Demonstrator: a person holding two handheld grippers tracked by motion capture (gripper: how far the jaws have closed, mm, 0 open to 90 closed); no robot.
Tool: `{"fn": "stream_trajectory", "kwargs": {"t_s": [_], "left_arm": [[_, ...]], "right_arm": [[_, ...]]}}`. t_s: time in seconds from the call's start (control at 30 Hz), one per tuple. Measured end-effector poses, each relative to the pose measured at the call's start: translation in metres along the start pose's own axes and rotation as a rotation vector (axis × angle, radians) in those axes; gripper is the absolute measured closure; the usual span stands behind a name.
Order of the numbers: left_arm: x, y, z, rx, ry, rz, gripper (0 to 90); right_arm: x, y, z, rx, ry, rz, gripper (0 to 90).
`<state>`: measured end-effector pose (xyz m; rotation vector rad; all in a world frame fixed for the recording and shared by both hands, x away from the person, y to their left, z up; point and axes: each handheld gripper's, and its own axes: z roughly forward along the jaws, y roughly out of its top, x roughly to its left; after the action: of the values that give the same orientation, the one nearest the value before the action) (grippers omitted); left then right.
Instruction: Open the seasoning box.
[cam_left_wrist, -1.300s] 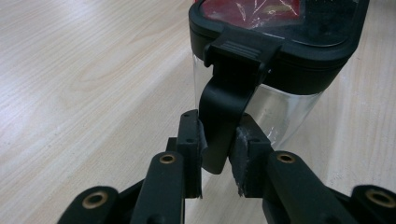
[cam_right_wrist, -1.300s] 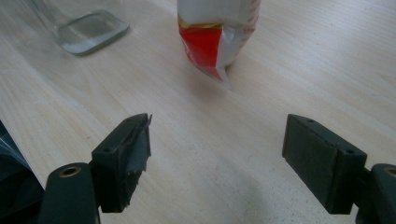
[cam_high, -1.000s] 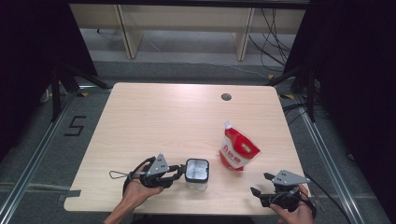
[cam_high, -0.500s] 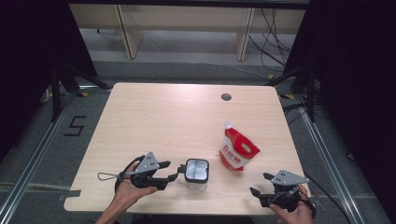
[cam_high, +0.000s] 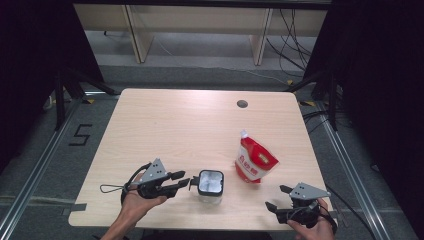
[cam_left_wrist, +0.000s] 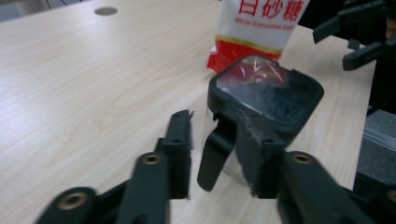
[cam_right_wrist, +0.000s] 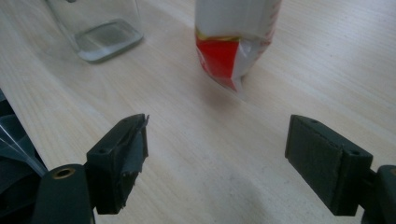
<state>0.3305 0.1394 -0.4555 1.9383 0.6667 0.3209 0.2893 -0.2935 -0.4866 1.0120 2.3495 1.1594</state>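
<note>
- Pale wood fills the middle of the high view: a desk (cam_high: 165, 130) with dark floor around it and shelving along the top edge of the frame.
- Low in that frame, just left of centre, stands a clear jar (cam_high: 210, 186) with a black square lid and a latch tab on its side.
- Right of the jar, near but apart, a red and white sugar pouch (cam_high: 254, 162) stands upright.
- Lower left, the left tongs (cam_high: 183, 181) point at the jar. In the left gripper view the latch tab (cam_left_wrist: 215, 158) hangs between the two pads (cam_left_wrist: 180, 154). The jaws have just been closing on it, yet a gap shows on the left side, so I judge them not yet clamped.
- Lower right, the right tongs (cam_high: 276, 197) sit wide apart with bare desk between them, gripping nothing.
- The step looks like working the lid latch. To do it well, I would centre the tab between the pads and squeeze it firmly before lifting.
- Lifting should be slow, since the jar is unheld and may tip or slide toward the pouch; bracing the glass with the free tongs would help.
</note>
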Motion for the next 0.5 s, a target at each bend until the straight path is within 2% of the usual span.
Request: {"fn": "stream_trajectory", "kwargs": {"t_s": [0.07,0.1,0.13,0.17,0.2,0.23,0.27,0.43,0.5], "left_arm": [[-0.001,0.002,0.003,-0.015,-0.005,-0.007,77.1],[-0.001,0.004,0.004,-0.01,-0.007,0.018,79.0],[-0.003,0.005,0.006,-0.011,-0.002,0.003,80.6],[-0.003,0.007,0.007,-0.006,0.001,0.015,81.8],[-0.003,0.008,0.009,-0.007,-0.005,0.017,83.0],[-0.004,0.008,0.011,-0.016,-0.007,0.011,83.9],[-0.005,0.009,0.013,-0.02,-0.002,-0.003,84.9],[-0.005,0.009,0.018,-0.015,-0.017,0.013,87.0],[-0.005,0.009,0.019,-0.004,-0.014,0.024,87.3]], "right_arm": [[0.003,0.002,0.0,-0.006,0.008,-0.014,23.7],[0.004,0.002,0.001,-0.006,0.017,-0.016,23.9],[0.005,0.003,0.001,-0.005,0.015,-0.018,23.9],[0.007,0.003,0.001,-0.006,0.015,-0.023,24.1],[0.009,0.003,0.001,0.005,0.021,-0.006,24.4],[0.008,0.004,0.002,-0.002,0.028,-0.034,24.7],[0.008,0.004,0.003,-0.006,0.033,-0.041,24.7],[0.009,0.004,0.002,-0.006,0.018,-0.052,25.8],[0.012,0.004,0.003,-0.002,0.028,-0.032,26.4]]}}
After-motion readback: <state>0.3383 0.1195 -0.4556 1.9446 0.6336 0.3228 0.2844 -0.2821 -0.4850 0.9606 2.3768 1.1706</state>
